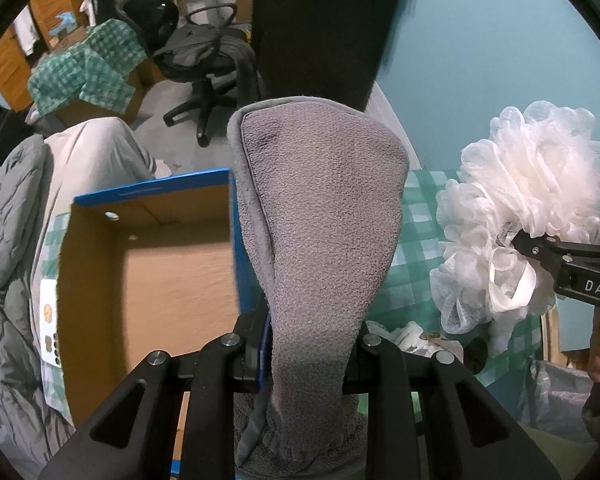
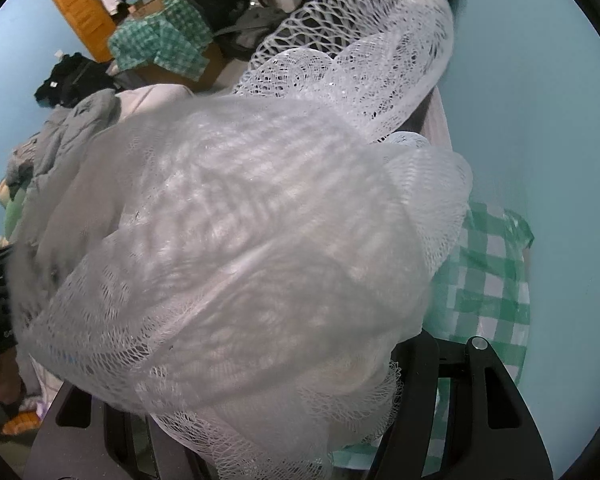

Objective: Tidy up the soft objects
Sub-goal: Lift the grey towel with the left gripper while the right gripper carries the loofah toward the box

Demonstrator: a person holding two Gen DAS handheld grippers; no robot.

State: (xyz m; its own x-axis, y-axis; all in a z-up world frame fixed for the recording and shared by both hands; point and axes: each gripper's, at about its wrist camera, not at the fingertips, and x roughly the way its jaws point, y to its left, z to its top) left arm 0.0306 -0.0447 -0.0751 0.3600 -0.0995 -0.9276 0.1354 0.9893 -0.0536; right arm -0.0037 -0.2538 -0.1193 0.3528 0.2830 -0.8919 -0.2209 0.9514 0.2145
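My left gripper (image 1: 308, 364) is shut on a grey fleece cloth (image 1: 320, 208) that stands up between the jaws, held in the air beside an open cardboard box with a blue rim (image 1: 152, 192). The box looks empty inside. My right gripper (image 1: 516, 240) shows at the right of the left wrist view, shut on a white mesh bath sponge (image 1: 528, 200) held above the table. In the right wrist view the sponge (image 2: 252, 248) fills most of the frame and hides the fingertips.
A green checked tablecloth (image 1: 416, 248) covers the table under both grippers; it also shows in the right wrist view (image 2: 488, 280). Grey bedding (image 1: 8, 264) lies at the left. An office chair (image 1: 204, 60) and a covered box (image 1: 88, 68) stand behind. A blue wall (image 1: 480, 52) is at the right.
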